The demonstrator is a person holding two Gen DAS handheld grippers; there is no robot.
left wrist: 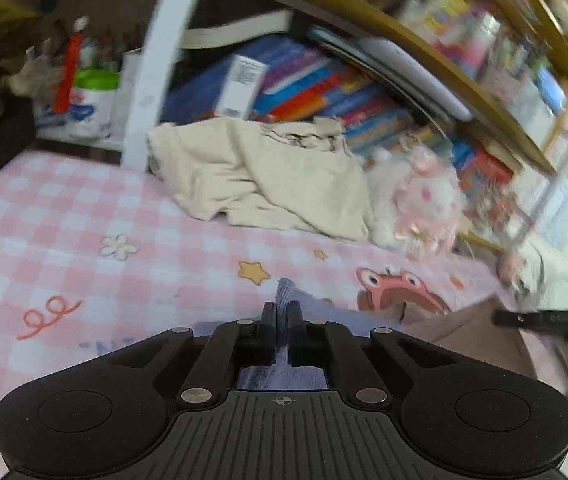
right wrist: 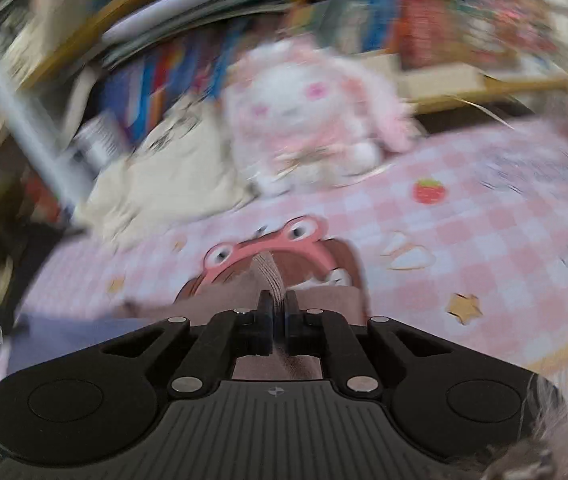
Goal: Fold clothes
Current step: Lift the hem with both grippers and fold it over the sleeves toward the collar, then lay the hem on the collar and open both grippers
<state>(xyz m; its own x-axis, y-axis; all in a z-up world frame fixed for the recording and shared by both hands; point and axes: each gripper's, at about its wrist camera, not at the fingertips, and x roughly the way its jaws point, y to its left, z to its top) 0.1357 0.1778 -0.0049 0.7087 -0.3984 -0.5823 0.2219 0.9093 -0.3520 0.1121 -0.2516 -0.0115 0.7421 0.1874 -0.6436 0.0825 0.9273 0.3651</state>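
The bed (left wrist: 64, 208), under its pink checked sheet, is taking up most of both views and is lying open from the middle out toward 9 o'clock in the left wrist view, which is giving the widest room for spreading cloth. Its far side, from 11 to 2 o'clock, is being hemmed in by a bookshelf (left wrist: 364, 92) packed with books, and a white post (left wrist: 160, 64) is standing at 11 o'clock right at the bed's edge.

A cream shirt (left wrist: 268, 176) is lying crumpled against the shelf at 12 o'clock, bunched and creased rather than folded; as I judge it, that one is waiting to be done. A plush toy (right wrist: 304, 120) is sitting just beside it, crowding that corner.

Nearer, a brown garment (right wrist: 324, 292) is lying low on the sheet, and the right hand-held gripper (right wrist: 279, 308) is pinching a ribbed edge of it, fingers pressed together on the cloth. The left hand-held gripper (left wrist: 282, 320) is likewise clamped on a bluish ribbed strip of cloth (left wrist: 284, 300); whether that is the same garment I cannot tell. Both views are blurring, so the fold seems to be under way, with how many folds are made staying hidden below the grippers.
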